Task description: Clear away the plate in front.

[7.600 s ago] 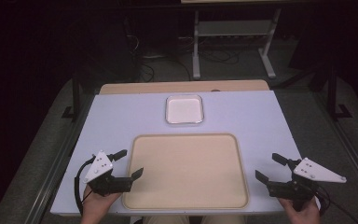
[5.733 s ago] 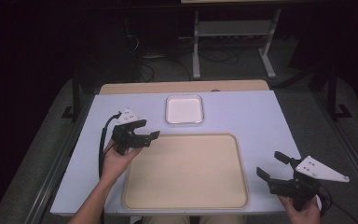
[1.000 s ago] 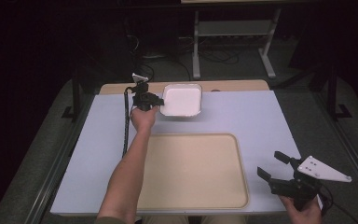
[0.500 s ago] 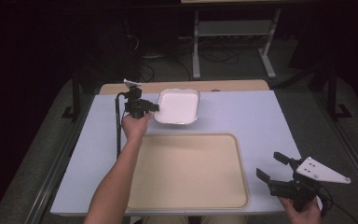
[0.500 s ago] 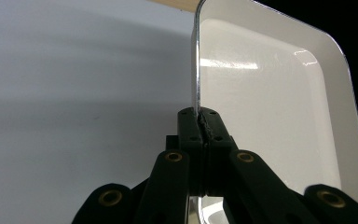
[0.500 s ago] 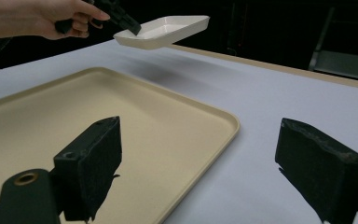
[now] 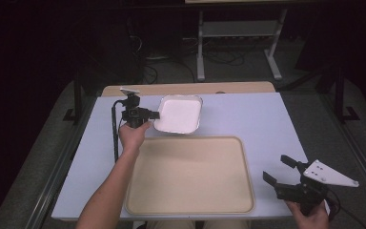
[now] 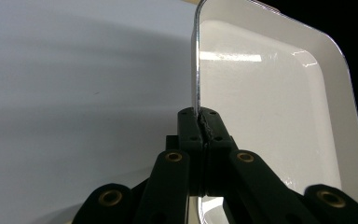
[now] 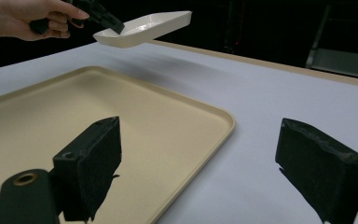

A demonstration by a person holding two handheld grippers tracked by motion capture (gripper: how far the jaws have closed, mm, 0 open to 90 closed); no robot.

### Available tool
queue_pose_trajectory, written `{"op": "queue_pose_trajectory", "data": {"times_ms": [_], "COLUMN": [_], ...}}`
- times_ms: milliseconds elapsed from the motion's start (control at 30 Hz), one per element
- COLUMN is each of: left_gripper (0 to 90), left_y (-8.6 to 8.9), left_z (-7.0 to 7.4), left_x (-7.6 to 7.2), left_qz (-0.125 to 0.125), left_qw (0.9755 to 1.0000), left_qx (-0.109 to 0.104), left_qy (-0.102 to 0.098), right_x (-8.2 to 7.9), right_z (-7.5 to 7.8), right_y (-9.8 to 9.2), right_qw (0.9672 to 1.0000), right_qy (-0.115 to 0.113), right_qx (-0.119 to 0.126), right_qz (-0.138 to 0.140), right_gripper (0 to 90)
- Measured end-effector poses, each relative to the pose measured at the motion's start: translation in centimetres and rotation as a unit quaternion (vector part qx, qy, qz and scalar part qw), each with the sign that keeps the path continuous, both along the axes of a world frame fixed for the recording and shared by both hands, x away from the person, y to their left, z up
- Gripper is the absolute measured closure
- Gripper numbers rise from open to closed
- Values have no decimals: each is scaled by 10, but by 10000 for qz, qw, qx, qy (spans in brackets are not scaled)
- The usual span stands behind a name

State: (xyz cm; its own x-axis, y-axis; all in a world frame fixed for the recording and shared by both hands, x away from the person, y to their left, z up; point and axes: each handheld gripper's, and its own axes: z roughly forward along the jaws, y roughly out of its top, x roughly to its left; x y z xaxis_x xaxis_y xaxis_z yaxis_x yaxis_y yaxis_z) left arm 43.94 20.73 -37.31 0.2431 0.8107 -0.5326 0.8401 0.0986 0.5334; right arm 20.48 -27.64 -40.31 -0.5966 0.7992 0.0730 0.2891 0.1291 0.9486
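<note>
White dish, shallow and square with rounded corners, is hanging clear of the bench just beyond the far edge of the tan tray; in the right gripper view the dish is tilting, its free side higher, with a soft shadow lying on the bench below. Left tongs are pinching the dish's left rim: in the left gripper view the left tongs are clenched on that thin rim, pads pressed together with the edge between them. The person's left hand is reaching from the near side, forearm crossing the tray's left corner, cable trailing down over the bench. The tray is lying flat on the bench's near half. Right tongs are hovering near the bench's near right corner, just beside the tray, jaws standing wide apart and gripping nothing; whether they are touching the bench is probably not decidable here.
</note>
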Motion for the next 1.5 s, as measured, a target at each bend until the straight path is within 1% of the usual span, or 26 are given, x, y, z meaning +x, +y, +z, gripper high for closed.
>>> {"op": "queue_pose_trajectory", "data": {"times_ms": [100,167,233,267,333,367,400,433,467,533,600,633,667,700,767,833,867,900,1000,1133,1200,1233,1367,1400,1467,1500], "left_gripper": [883,883,883,883,883,883,883,883,883,883,883,883,883,883,883,883,883,883,883,883,883,883,884,883,884,884], "left_y": [6,6,9,9,13,15,15,17,17,18,18,19,19,20,21,22,22,22,23,22,19,17,12,11,9,9], "left_z": [-2,-2,-3,-3,-4,-5,-5,-6,-6,-5,-5,-5,-5,-6,-7,-11,-11,-13,-19,-21,-24,-26,-29,-30,-31,-31], "left_x": [-7,-9,-15,-15,-20,-21,-21,-24,-24,-30,-32,-36,-36,-41,-43,-50,-50,-52,-60,-65,-69,-75,-87,-90,-97,-97], "left_qz": [100,119,144,144,232,231,231,156,156,100,105,66,66,71,71,87,87,99,128,65,51,42,-11,-9,-33,-33], "left_qw": [9999,9999,9998,9998,9996,9996,9996,9997,9997,9998,9998,9998,9998,9997,9996,9997,9997,9997,9997,9999,9999,10000,10000,10000,9998,9998], "left_qx": [-79,-80,-7,-7,-65,-111,-111,-173,-173,-110,-136,-132,-132,-183,-216,-158,-158,-164,-201,-74,-61,-75,11,43,118,118], "left_qy": [-41,-57,-103,-103,-121,-107,-107,-77,-77,-110,-115,-133,-133,-143,-148,-166,-166,-149,-105,-79,-66,-26,-8,-25,-165,-165], "right_x": [-1,-1,0,0,0,-1,-1,-1,-1,-1,-1,-1,-1,-2,-1,-1,-1,-1,-1,-1,-1,-1,-2,-2,-2,-2], "right_z": [0,0,-1,-1,-1,0,0,0,0,0,0,0,0,0,-1,-1,-1,-2,-1,-2,-1,-1,-1,-1,0,0], "right_y": [1,1,1,1,1,2,2,2,2,2,2,3,3,3,4,4,4,4,4,4,4,4,5,5,5,6], "right_qw": [10000,10000,10000,10000,10000,10000,10000,10000,10000,10000,10000,10000,10000,9999,9999,9999,9999,9998,9998,9998,9998,9998,9999,9998,9998,9998], "right_qy": [-37,-40,3,3,-1,1,1,-13,-13,0,5,-16,-16,-20,-3,28,28,30,17,28,34,16,5,9,11,-1], "right_qx": [-23,-24,-22,-22,-55,-48,-48,-38,-38,-63,-75,-86,-86,-100,-113,-143,-143,-184,-171,-176,-171,-172,-164,-171,-174,-176], "right_qz": [3,0,9,9,19,18,18,12,12,16,18,5,5,-12,-27,-25,-25,-30,-56,-52,-50,-55,-52,-40,-23,-19], "right_gripper": [133,133,133,133,133,133,133,133,133,132,132,132,132,132,132,133,133,133,133,133,133,133,133,133,133,133]}}
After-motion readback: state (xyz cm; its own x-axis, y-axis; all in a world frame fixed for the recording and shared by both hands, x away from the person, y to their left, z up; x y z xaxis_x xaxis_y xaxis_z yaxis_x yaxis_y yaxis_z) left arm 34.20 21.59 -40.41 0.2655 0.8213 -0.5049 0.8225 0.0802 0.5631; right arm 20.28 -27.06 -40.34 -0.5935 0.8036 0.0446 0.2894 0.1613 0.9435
